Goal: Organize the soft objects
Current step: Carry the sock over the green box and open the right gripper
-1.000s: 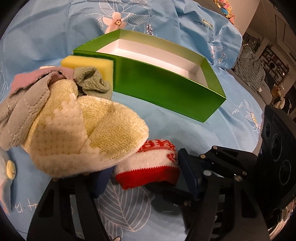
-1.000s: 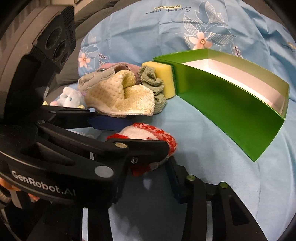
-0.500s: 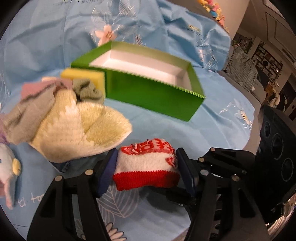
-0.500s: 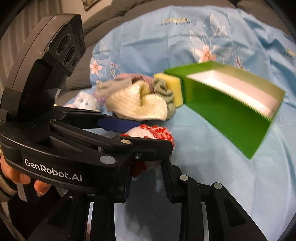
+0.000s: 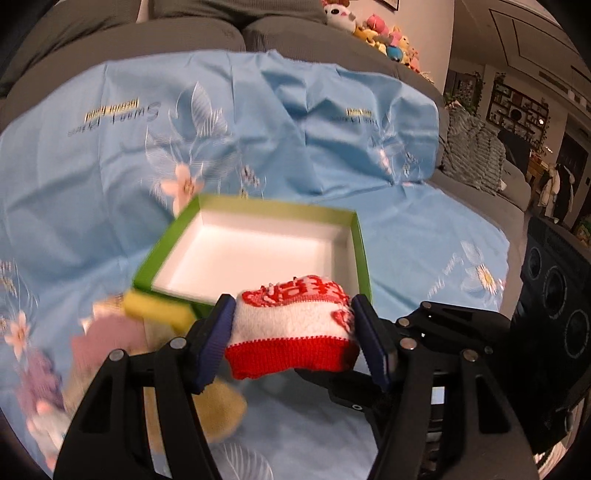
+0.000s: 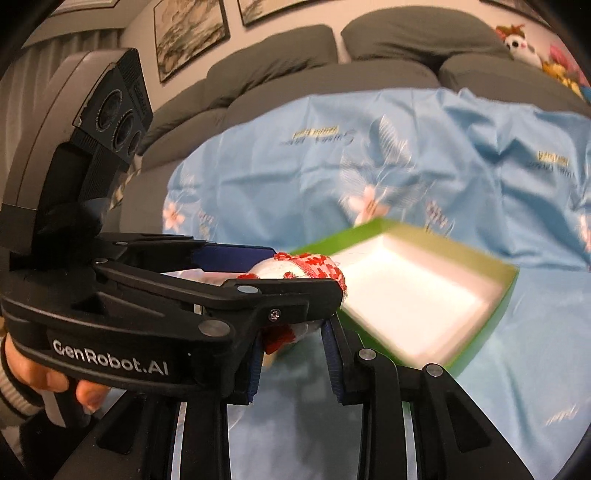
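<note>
The red-and-white sock is clamped between the blue pads of the left claw, held in the air just in front of the green box. The box is open, with a white inside, and lies on the blue cloth that covers the sofa. At the box's left corner sits the yellow sponge, and left of that a blurred heap of cloths, too smeared to tell apart. In the right wrist view the sock shows between the left claw's fingers, with the box beyond it. The right claw sits low in that view, its fingers apart with nothing between them. Plush toys line the sofa back
</note>
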Available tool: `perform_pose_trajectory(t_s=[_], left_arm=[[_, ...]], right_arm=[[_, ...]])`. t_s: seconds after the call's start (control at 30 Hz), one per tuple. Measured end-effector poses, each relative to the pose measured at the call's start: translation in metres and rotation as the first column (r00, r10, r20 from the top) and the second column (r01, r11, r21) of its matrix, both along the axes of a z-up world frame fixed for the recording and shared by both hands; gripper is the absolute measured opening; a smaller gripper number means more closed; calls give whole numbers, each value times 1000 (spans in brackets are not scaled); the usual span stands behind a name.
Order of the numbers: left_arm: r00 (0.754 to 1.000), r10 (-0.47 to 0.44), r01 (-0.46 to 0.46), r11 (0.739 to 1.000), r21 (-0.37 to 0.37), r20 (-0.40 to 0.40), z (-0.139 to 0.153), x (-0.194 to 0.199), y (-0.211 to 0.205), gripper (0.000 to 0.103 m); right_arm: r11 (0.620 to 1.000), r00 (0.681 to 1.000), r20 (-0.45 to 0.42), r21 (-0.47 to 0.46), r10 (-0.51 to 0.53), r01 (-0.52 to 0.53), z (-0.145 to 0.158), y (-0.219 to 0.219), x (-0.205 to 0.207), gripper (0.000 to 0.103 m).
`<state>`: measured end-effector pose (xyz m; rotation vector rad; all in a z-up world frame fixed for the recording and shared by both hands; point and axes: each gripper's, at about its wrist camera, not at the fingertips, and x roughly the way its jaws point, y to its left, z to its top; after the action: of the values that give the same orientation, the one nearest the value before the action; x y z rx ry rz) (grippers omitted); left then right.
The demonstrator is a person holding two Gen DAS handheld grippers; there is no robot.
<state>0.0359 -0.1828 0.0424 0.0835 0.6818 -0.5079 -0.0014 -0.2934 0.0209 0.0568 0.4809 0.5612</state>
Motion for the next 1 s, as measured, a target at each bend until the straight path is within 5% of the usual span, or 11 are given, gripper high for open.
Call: perform_pose_trajectory(t_s=[0.2, 0.53, 0.77, 1.0], left_arm=[[1000, 18, -18, 1000, -15, 3, 6, 43, -13, 63], [999, 37, -37, 999, 12, -37, -16, 87, -30, 66], [995, 86, -84, 996, 27, -52, -22, 85, -22, 76], [989, 149, -149, 989, -2, 16, 16, 52, 18, 81]], right_arm=[[998, 999, 16, 32, -46, 45, 9, -12, 40, 32], [989, 987, -86, 47, -135, 140, -6, -25, 87, 32], [974, 968, -118, -71, -223, 215, -16, -20, 86, 53], [971, 967, -90, -51, -236, 232, 2, -25, 55, 54]])
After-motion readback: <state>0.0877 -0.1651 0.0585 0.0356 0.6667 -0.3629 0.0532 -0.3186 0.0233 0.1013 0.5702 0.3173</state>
